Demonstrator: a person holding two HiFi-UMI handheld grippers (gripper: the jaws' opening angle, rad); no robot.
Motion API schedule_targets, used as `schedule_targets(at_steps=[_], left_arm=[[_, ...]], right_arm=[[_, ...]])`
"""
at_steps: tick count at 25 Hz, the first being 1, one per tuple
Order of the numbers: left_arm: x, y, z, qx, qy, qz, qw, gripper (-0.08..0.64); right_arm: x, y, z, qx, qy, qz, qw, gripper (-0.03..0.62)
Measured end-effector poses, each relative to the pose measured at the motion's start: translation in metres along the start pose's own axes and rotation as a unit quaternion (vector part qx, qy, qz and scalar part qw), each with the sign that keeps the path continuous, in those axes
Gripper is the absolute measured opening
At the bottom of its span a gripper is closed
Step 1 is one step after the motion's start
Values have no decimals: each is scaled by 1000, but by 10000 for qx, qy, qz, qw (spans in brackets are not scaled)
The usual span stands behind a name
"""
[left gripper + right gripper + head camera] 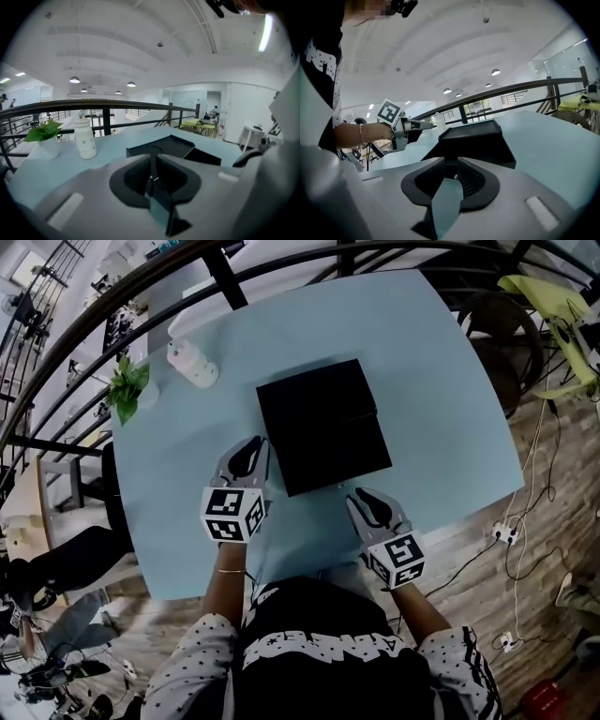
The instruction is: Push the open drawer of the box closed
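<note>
Black box (pixel 323 423) lies just ahead of right gripper (pixel 360 495), jaws narrowly parted, empty; left gripper (pixel 255 444), jaws together, sits beside its left edge.

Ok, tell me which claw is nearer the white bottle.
The left claw, left of the black box; the right claw sits off its near right corner, farther from the bottle.

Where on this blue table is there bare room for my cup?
Right of the black box, to the table edge, is bare; so is the strip beyond it. A bottle and plant fill the far left corner; left tongs and right tongs crowd the near side.
</note>
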State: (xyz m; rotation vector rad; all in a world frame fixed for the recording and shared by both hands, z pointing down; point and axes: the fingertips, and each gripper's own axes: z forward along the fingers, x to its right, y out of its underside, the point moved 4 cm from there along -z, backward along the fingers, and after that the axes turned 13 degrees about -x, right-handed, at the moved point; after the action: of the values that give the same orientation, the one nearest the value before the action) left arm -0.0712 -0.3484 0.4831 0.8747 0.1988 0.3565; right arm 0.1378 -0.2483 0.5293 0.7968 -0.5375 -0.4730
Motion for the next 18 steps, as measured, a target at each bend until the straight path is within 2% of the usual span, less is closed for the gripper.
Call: schedule_targets(at_steps=[5, 12, 18], left_arm=[[-13, 9, 24, -327, 18, 22, 9995, 0], [-20, 20, 49, -700, 130, -47, 9975, 0], [-17, 21, 53, -715, 211, -63, 9972, 0]], right_arm=[[2, 8, 22, -444, 204, -245, 9985, 90], [9, 23, 42, -775, 563, 24, 9954, 112], [13, 29, 50, -908, 769, 75, 9929, 118]])
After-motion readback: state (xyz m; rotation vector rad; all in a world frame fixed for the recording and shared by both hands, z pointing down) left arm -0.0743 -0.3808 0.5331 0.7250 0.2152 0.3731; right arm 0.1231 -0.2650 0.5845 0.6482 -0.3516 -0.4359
